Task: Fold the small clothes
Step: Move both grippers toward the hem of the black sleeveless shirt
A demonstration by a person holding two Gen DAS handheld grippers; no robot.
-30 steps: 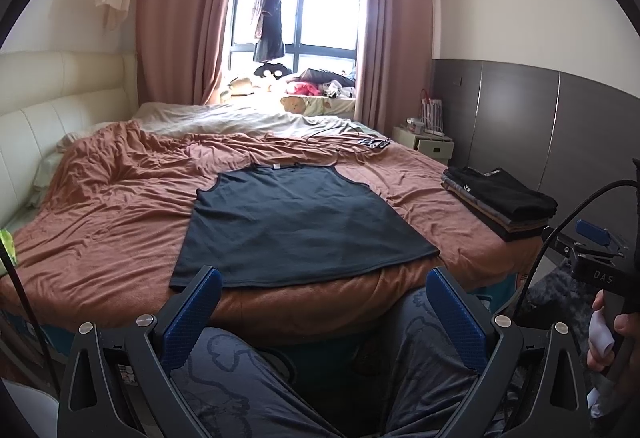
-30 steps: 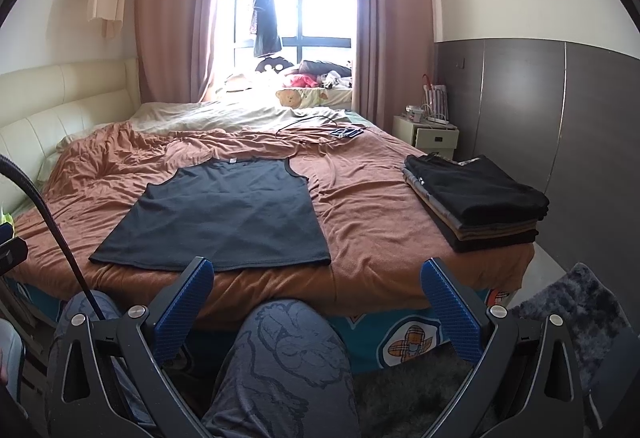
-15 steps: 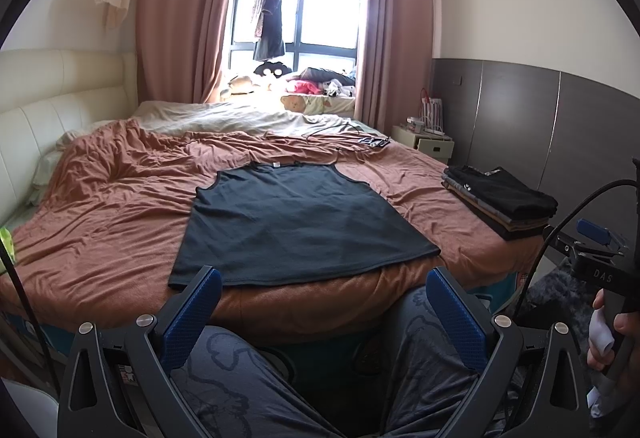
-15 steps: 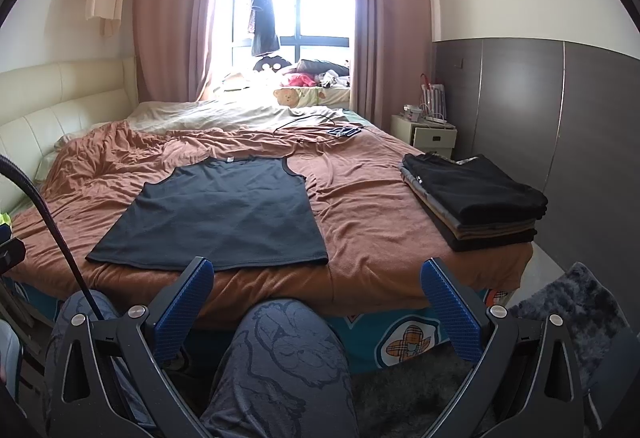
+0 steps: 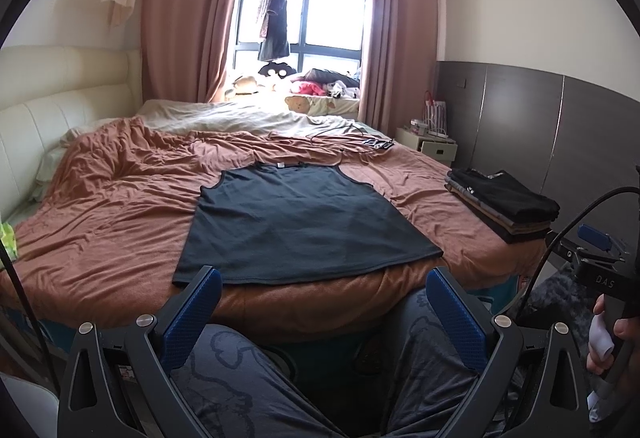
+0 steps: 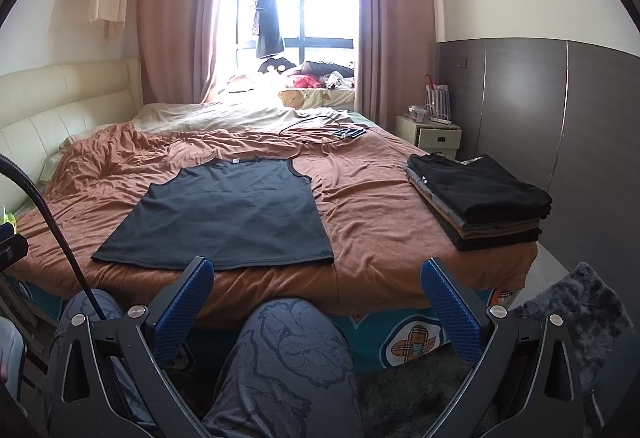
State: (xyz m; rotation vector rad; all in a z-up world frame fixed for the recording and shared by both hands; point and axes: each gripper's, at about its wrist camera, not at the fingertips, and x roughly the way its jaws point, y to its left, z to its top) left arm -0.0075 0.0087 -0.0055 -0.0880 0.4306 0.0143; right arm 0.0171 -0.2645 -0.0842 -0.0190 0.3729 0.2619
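Both tongs gape wide with nothing between their blue pads: left gripper (image 5: 320,302) and right gripper (image 6: 316,296) hang over the person's knees (image 6: 288,350), short of the bed (image 6: 360,230). Spread flat on the brown cover, the dark vest (image 5: 296,230) lies at twelve o'clock from the left gripper, neck away. Folded clothes (image 6: 480,202) are stacked at two o'clock, near the bed's corner.

Rust-brown bedspread (image 5: 120,222), pink curtains (image 6: 176,18)

hand-held gripper (image 5: 320,314): black frame, blue ribbed pads, silver screws | trousers (image 6: 280,366): grey, patterned
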